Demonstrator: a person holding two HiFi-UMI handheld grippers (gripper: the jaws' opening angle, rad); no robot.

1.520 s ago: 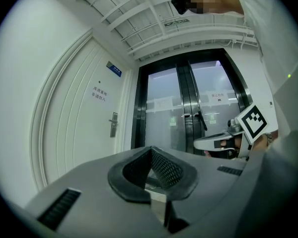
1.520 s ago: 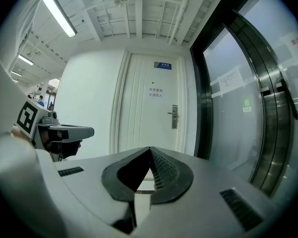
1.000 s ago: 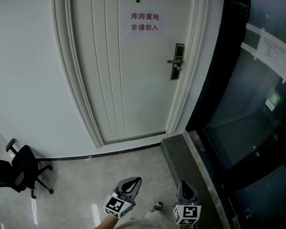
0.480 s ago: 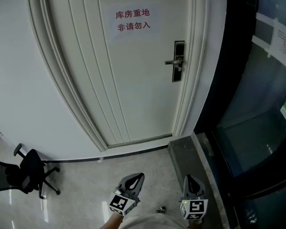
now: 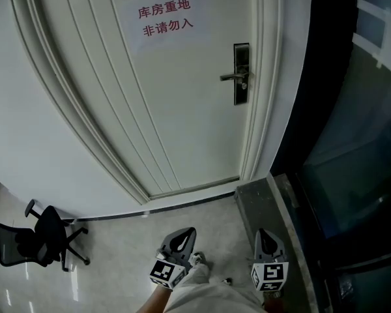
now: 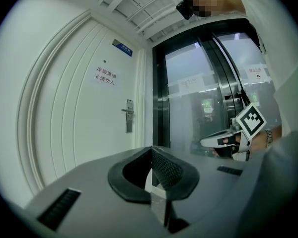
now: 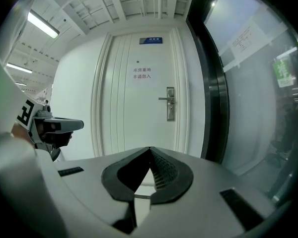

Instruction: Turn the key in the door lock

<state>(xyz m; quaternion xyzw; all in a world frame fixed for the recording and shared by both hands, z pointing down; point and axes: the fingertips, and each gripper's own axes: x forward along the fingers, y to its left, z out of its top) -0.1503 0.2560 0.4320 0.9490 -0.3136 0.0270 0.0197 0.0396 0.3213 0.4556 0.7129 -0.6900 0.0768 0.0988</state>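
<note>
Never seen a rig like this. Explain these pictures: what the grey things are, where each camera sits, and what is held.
No robot here: a person carries a claw in each hand. The head view looks down from a camera on the person's head, showing the left claw and right claw at the bottom. The other two views come from cameras riding on each claw, looking along its jaws. Both claws are shut and hold nothing. Ahead stands a white door with a paper sign and a lock plate with a lever handle. An office chair stands at the left, a glass wall at the right.
</note>
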